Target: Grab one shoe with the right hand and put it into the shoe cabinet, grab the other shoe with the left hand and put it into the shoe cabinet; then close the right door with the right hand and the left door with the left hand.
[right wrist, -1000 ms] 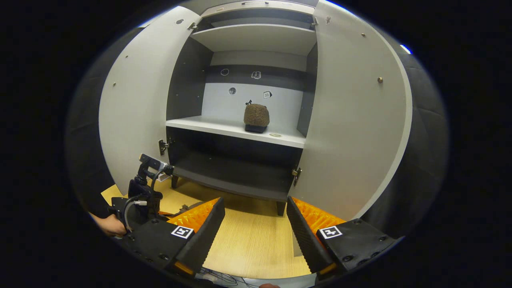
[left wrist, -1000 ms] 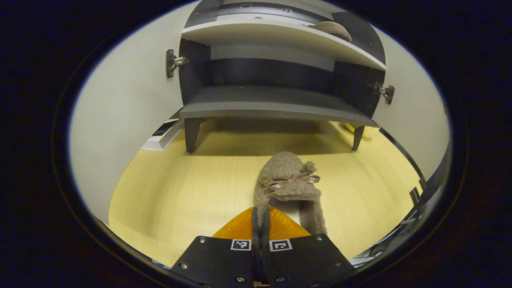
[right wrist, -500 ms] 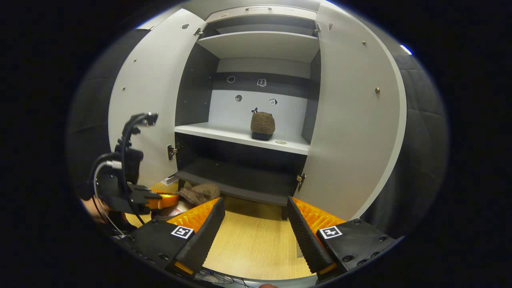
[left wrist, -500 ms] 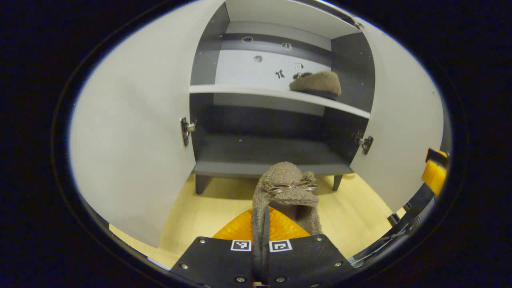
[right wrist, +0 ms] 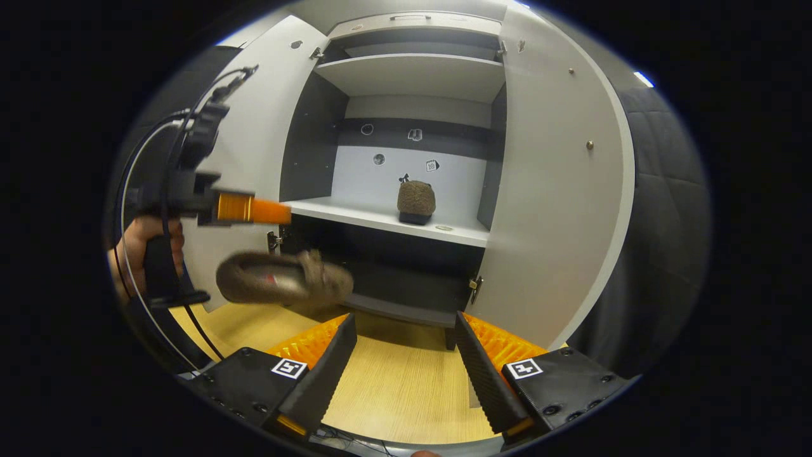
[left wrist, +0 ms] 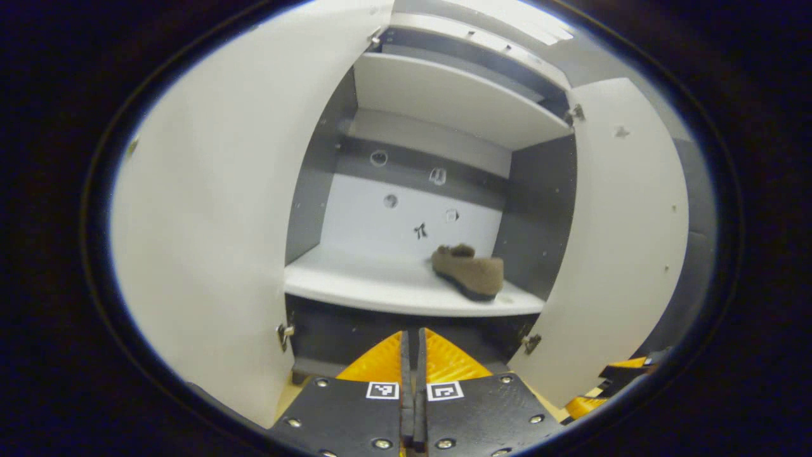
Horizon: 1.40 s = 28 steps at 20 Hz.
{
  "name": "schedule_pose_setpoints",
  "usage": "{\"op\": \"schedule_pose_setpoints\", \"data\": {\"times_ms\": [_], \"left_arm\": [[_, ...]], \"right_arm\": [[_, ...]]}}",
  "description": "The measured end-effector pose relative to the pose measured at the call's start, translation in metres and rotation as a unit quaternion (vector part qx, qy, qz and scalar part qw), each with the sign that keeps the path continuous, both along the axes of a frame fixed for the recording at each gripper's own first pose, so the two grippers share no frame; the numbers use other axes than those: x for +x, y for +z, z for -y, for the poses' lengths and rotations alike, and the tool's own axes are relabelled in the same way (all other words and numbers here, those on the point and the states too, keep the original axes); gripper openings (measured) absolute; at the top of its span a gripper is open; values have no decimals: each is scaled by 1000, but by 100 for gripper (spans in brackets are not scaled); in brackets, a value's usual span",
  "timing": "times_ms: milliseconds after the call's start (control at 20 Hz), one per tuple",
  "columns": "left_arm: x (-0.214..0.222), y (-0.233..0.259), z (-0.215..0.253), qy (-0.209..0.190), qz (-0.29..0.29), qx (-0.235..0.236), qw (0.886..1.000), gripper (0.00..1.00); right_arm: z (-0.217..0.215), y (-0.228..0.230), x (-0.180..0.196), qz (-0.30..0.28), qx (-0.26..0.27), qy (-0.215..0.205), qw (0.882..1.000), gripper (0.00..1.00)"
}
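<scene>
Hand (right wrist: 143, 238) at left of the right gripper view: we see the left gripper (right wrist: 279, 212) raised level, fingers together, fuzzy brown shoe (right wrist: 282, 278) blurred just below; right gripper (right wrist: 406, 343) gapes wide.

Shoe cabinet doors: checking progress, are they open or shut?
Open: the left door and right door swing outward, exposing a shoe on the shelf.

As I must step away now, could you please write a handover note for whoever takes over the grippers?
Left gripper: shut, raised before the open grey shoe cabinet. The second fuzzy brown shoe is blurred in mid-air below it, apart from its fingers; it may have slipped.
Right gripper: open, empty, low before the cabinet.
Done: one fuzzy brown shoe sits on the white middle shelf.
Left: shelve the second shoe, close the right door, then the left door.
</scene>
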<state>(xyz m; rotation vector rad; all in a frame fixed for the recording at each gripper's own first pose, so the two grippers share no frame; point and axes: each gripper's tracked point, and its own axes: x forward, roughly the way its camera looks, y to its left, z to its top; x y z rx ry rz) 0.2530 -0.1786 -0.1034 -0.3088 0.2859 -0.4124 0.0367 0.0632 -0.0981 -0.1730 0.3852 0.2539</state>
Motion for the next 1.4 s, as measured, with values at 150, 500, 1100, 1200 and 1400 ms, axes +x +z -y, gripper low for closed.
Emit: {"op": "schedule_pose_setpoints", "data": {"times_ms": [150, 500, 1100, 1200, 1400], "left_arm": [[11, -11, 5, -19, -20, 33, 999, 1], [-45, -175, -20, -68, -147, 166, 973, 42], [-73, -287, -19, -122, -240, 324, 907, 54], [-77, -291, -18, -140, -242, 347, 895, 54], [-87, -302, -19, -181, -279, 370, 868, 54]], "right_arm": [[1, -3, -2, -4, -3, -2, 1000, 98], [-5, -26, -10, -38, -3, 0, 999, 98], [1, -45, -5, -63, -22, -23, 997, 98], [4, -46, -1, -64, -26, -29, 997, 98], [4, -54, 6, -74, -27, -36, 996, 98]]}}
